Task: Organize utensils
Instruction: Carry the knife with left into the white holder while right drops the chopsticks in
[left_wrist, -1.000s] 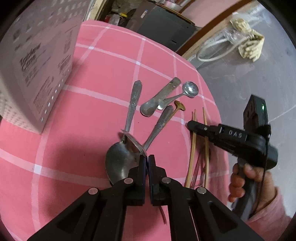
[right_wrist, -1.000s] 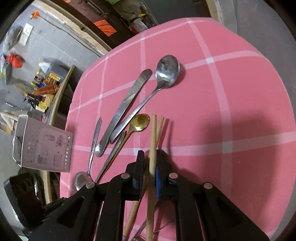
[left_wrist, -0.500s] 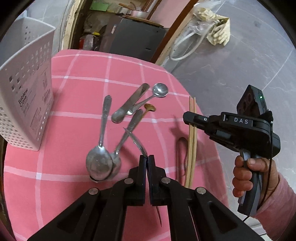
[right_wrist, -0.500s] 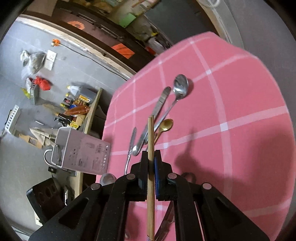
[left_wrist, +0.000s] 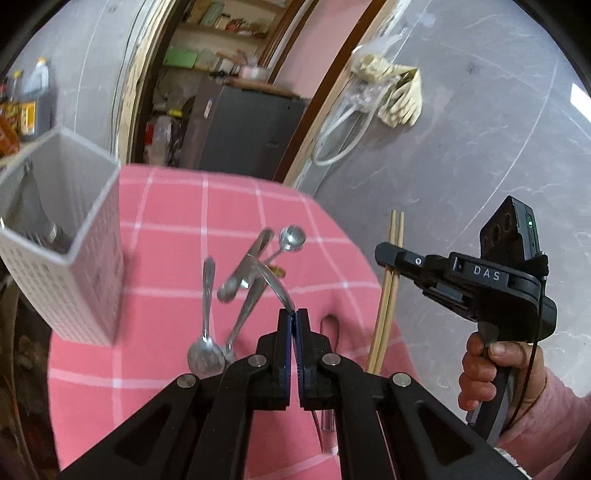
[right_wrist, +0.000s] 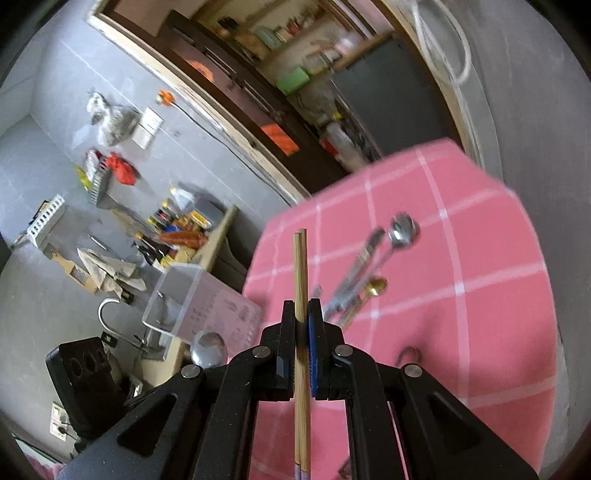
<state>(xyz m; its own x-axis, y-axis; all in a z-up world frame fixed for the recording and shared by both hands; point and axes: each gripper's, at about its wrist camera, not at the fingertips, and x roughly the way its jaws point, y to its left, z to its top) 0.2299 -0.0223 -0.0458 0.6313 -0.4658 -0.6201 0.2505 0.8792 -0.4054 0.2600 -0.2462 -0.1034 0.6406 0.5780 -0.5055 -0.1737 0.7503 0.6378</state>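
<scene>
I can't read the curved metal utensil (left_wrist: 275, 282) pinched in the left gripper (left_wrist: 294, 314); its lower end hides under the jaws. Right gripper (right_wrist: 302, 306) is clamped on two chopsticks (right_wrist: 300, 266), cut off below. Ahead of both jaws, blurred spoons (left_wrist: 207, 325) lie on a pink checked cloth (left_wrist: 170, 236). The white basket (left_wrist: 70, 236) sits left of the left jaws, contents unclear.
</scene>
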